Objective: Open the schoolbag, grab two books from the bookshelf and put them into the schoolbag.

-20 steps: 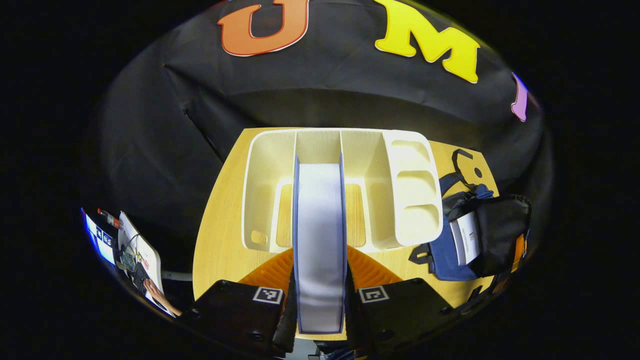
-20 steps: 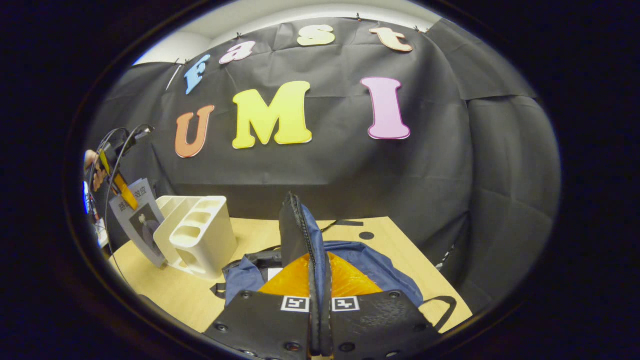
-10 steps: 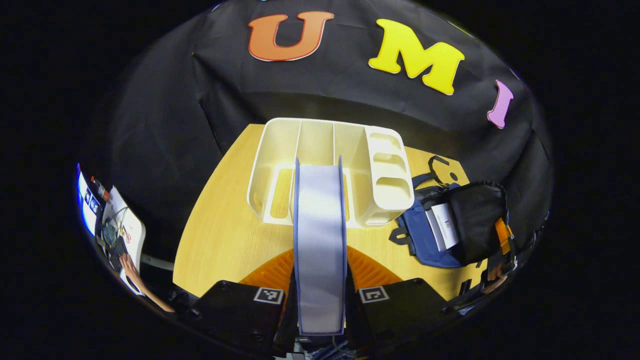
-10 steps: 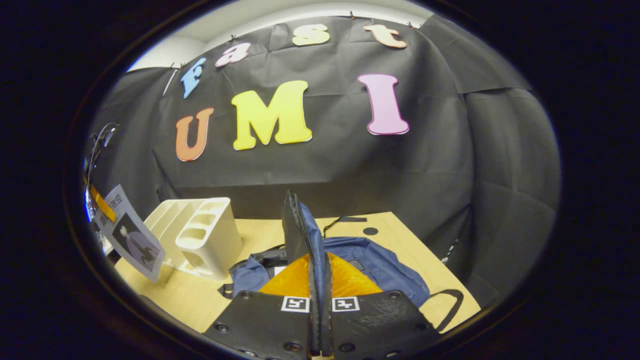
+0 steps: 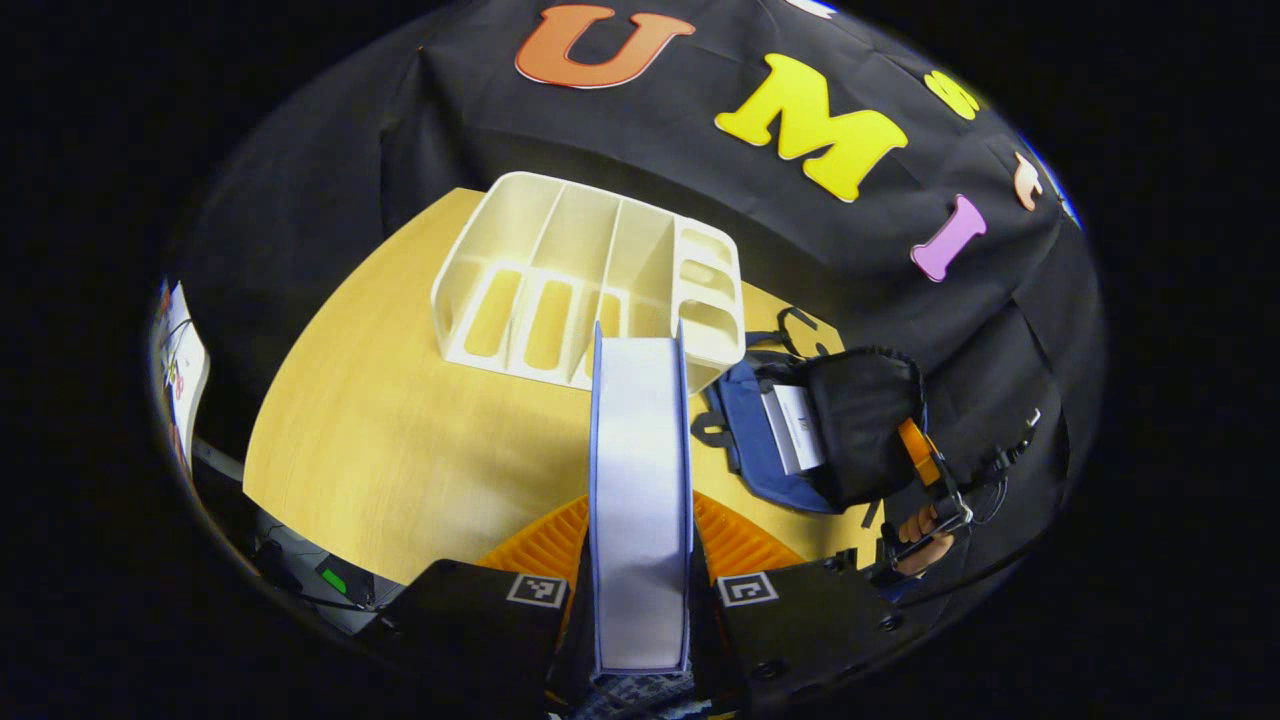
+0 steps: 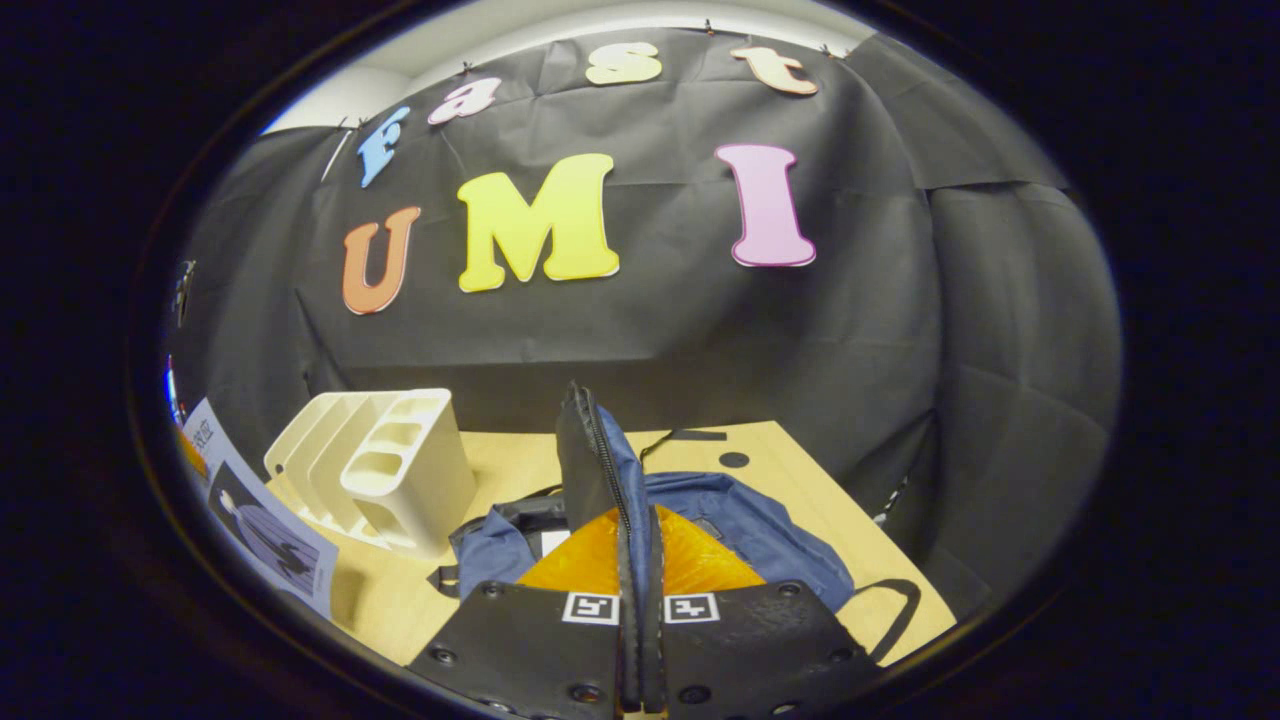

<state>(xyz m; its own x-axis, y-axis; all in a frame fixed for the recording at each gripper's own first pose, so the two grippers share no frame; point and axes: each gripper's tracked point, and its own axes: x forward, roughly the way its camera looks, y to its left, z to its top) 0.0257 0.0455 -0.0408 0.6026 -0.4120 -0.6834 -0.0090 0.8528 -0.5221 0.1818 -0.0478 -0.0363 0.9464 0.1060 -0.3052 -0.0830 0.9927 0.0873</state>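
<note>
While carried edge-on, book: clamped between both fingers of the left gripper (image 5: pixel 640 640), page block facing the camera, long axis running straight ahead.

Left gripper view
- Book (image 5: pixel 640 500): held firmly, far end overlapping the near corner of the shelf (image 5: pixel 560 290).
- Bag (image 5: pixel 800 440): ahead and to the right, just beyond the shelf's right end, lying on the table (image 5: pixel 400 450).
- Bag mouth: held open, flap (image 5: pixel 865 420) lifted; first book (image 5: pixel 795 425) already inside, spine roughly parallel to the held one.
- Coming move, judged: swing right and forward, then slide in alongside.

Right gripper view
- Right gripper (image 6: pixel 640 640): pinched shut on the flap edge (image 6: pixel 590 470), raised upright.
- Bag body (image 6: pixel 740 530): directly below and ahead.
- Shelf (image 6: pixel 390 470): ahead to the left, slots bare.
- Held book (image 6: pixel 270 540): far left, low.
- Nearer gripper to bag: right, yet busy; delivery falls to left.
</note>
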